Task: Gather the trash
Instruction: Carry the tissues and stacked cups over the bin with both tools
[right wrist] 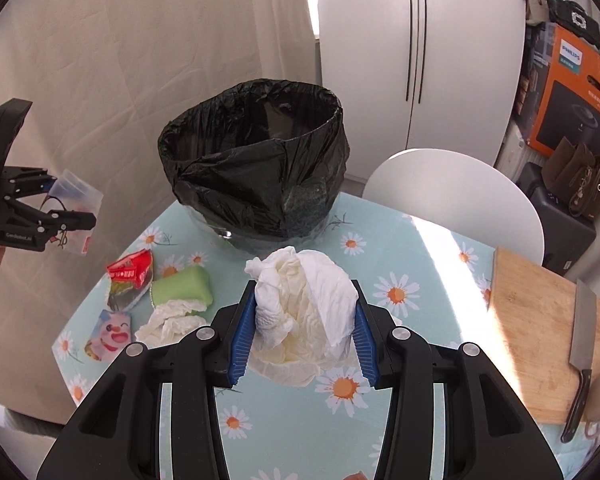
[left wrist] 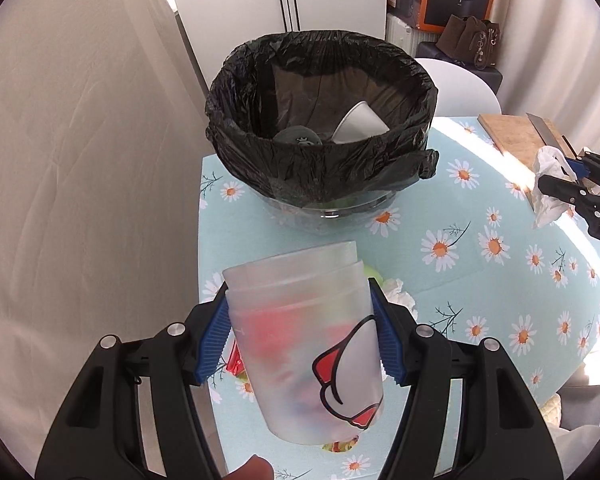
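Two grips | left gripper [left wrist: 304, 344] clamps frosted, nested plastic cups [left wrist: 306, 340] mid-wall, lower centre: light, slick, crushable | right gripper [right wrist: 302, 336] pinches crumpled white tissue wad [right wrist: 306, 304], centre: soft, weightless, compressible | black-lined bin [right wrist: 256, 160] beyond, upper centre

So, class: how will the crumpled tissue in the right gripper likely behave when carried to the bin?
The tissue looks soft and probably very light. It bulges past the right gripper, so it likely squashes rather than resists. Loose folds hang below; a shred might snag the bin liner.
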A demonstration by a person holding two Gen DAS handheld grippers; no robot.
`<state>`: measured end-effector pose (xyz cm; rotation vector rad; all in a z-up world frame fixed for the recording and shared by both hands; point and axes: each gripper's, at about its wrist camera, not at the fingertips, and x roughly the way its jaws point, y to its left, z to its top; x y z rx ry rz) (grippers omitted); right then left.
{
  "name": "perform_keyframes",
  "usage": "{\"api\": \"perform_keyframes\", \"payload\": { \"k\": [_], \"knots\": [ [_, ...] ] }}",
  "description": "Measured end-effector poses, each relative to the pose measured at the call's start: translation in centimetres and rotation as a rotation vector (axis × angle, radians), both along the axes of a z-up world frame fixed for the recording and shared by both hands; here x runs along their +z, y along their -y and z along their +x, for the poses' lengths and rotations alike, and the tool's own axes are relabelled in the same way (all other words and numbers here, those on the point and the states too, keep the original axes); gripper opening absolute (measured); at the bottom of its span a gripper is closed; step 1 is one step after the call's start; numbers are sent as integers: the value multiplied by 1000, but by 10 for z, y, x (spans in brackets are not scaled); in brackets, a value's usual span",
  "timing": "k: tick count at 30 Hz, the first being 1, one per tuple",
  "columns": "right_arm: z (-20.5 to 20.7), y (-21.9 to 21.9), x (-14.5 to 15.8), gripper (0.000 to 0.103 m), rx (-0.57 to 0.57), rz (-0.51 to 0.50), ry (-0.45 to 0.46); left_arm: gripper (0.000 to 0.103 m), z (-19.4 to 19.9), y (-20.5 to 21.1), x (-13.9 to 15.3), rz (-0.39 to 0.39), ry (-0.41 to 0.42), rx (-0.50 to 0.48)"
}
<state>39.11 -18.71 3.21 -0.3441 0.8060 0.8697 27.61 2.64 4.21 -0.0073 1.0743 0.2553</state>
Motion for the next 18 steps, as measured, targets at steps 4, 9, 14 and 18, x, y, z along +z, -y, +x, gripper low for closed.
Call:
{"api": "perform_keyframes", "payload": {
  "k": [4,9,14,18],
  "knots": [
    [16,-9,22,41,-22,33,34,63,22,-10,19,7,40,-36],
    [36,-35,49,41,-10,66,85,63,48,-27,36,-19,89,-59],
    [58,-69,65,41,24,101,96,63,79,-40,41,-18,101,-98],
    [74,-101,68,41,66,123,75,64,105,-48,39,-38,120,-128]
  ]
}}
